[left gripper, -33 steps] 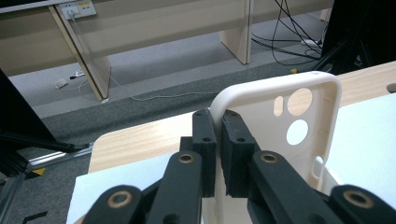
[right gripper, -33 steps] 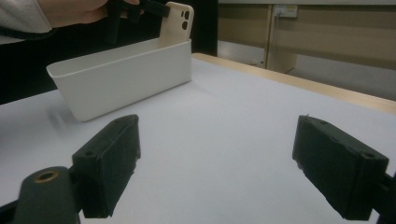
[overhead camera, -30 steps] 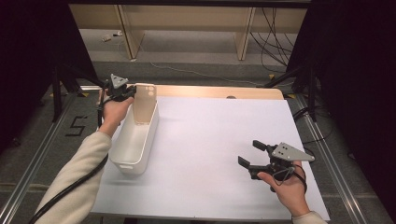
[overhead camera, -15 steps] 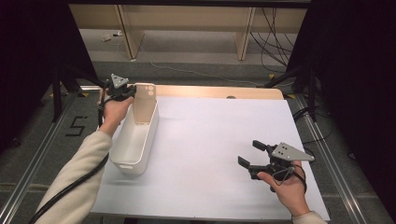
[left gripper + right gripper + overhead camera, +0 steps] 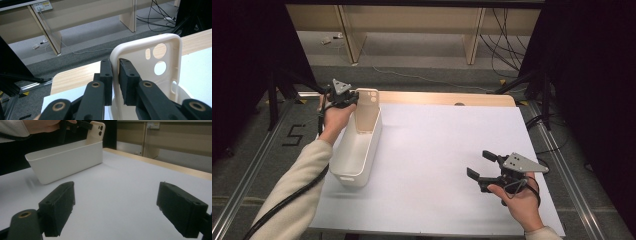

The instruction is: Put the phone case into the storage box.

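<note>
Left gripper jaws have just been easing open around the cream phone case standing in the white bin's far end, likely a release; right gripper idles wide open over desk.

A cream sleeve is covering the left arm; 2 black grippers are wearing grey 3-cornered plates, brass pivots and trailing black cables.
</note>
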A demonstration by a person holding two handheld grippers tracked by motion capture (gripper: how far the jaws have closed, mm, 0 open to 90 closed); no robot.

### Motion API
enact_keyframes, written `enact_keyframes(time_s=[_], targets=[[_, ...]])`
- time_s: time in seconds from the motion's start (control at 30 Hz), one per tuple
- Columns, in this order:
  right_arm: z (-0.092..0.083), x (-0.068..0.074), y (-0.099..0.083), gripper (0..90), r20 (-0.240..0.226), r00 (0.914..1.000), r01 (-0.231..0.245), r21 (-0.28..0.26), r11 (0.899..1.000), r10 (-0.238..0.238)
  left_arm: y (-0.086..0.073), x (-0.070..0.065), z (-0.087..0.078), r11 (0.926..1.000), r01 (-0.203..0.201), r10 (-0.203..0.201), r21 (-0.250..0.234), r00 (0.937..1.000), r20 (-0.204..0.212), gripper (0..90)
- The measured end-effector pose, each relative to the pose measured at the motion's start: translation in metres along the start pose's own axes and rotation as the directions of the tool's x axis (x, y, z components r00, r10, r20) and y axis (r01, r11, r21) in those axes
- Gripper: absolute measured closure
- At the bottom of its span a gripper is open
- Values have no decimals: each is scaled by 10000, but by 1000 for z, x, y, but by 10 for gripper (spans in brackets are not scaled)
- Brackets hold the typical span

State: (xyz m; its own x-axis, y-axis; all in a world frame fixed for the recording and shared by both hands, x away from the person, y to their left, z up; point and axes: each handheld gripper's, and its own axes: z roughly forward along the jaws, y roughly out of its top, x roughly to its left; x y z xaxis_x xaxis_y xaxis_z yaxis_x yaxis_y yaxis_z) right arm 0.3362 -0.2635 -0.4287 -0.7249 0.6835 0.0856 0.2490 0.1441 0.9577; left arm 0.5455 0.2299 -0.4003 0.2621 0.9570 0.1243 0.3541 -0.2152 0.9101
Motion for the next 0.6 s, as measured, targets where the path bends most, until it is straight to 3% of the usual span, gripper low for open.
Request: enact_keyframes(time_s=[0.33, 0.6], targets=[[0, 0, 0, 164, -21, 10000, -96, 4, 10000, 96, -1, -1, 3, 9999, -87, 87, 131, 10000, 24, 756], [0, 0, 0, 164, -27, 10000, -93, 13, 10000, 93, -2, 2, 0, 9996, 95, -95, 252, 10000, 0, 617]])
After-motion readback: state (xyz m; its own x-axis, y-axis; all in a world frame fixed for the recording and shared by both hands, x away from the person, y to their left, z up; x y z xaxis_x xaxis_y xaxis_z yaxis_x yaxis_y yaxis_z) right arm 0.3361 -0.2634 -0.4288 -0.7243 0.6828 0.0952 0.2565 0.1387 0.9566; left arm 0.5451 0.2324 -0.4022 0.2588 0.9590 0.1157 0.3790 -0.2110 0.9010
